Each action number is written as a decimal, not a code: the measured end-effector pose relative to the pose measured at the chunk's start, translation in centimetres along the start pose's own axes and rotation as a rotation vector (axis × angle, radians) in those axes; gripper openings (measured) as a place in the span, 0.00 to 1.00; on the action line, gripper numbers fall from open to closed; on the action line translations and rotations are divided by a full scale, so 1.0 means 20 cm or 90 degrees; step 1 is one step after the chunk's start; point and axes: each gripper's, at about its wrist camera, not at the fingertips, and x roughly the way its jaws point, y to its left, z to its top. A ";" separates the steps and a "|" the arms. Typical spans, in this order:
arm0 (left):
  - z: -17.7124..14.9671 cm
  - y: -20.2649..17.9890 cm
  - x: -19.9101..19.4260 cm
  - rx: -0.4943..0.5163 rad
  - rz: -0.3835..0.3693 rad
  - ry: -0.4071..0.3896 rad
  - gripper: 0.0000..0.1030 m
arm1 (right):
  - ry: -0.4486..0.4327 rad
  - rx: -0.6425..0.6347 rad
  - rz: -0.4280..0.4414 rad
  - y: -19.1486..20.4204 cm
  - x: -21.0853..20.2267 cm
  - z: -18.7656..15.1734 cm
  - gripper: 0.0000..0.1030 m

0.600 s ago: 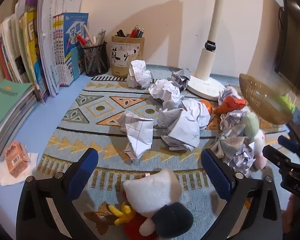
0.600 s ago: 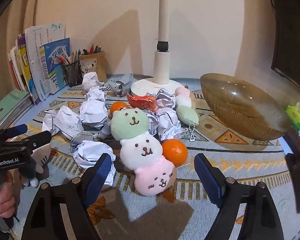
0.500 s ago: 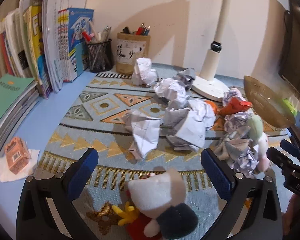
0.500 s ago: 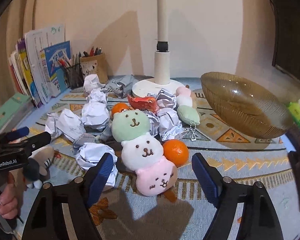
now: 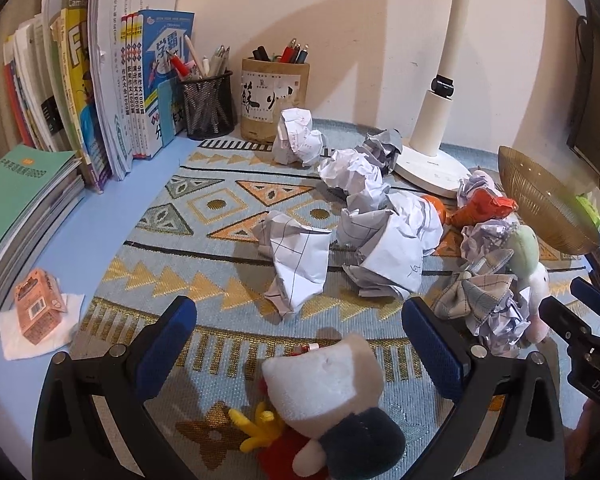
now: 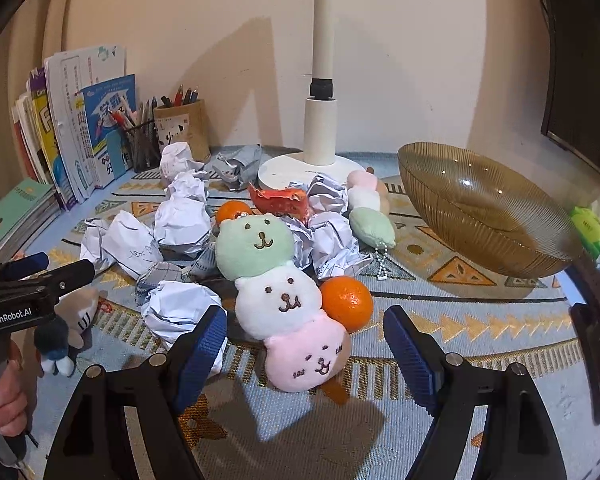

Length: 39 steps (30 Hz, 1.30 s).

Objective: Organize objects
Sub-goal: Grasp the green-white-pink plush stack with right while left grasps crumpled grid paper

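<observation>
Both handheld grippers hover over a cluttered patterned mat point(image 6: 480, 312) with jaws spread wide and holding nothing. The left gripper point(image 5: 300, 344) frames a small white plush with a dark cap point(image 5: 332, 396) lying low between its blue pads. The right gripper point(image 6: 304, 348) brackets a three-bear plush point(image 6: 284, 300) (green, white and pink heads stacked), its pink end nearest the jaws, with an orange point(image 6: 346, 302) touching its right side. Crumpled paper balls point(image 5: 384, 248) litter the middle of the mat. An amber glass bowl point(image 6: 484, 208) sits tilted at the right, beside a white lamp base point(image 6: 300, 168).
</observation>
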 end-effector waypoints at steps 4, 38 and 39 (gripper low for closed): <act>0.00 0.00 0.00 0.001 -0.009 0.001 0.99 | 0.000 0.005 0.001 0.00 0.00 0.00 0.77; 0.24 -0.25 0.11 0.136 -0.153 0.061 0.50 | 0.053 -0.118 0.020 0.11 0.13 0.08 0.41; 0.26 -0.26 0.06 0.137 -0.155 0.049 0.50 | 0.038 -0.102 0.029 0.10 0.10 0.10 0.41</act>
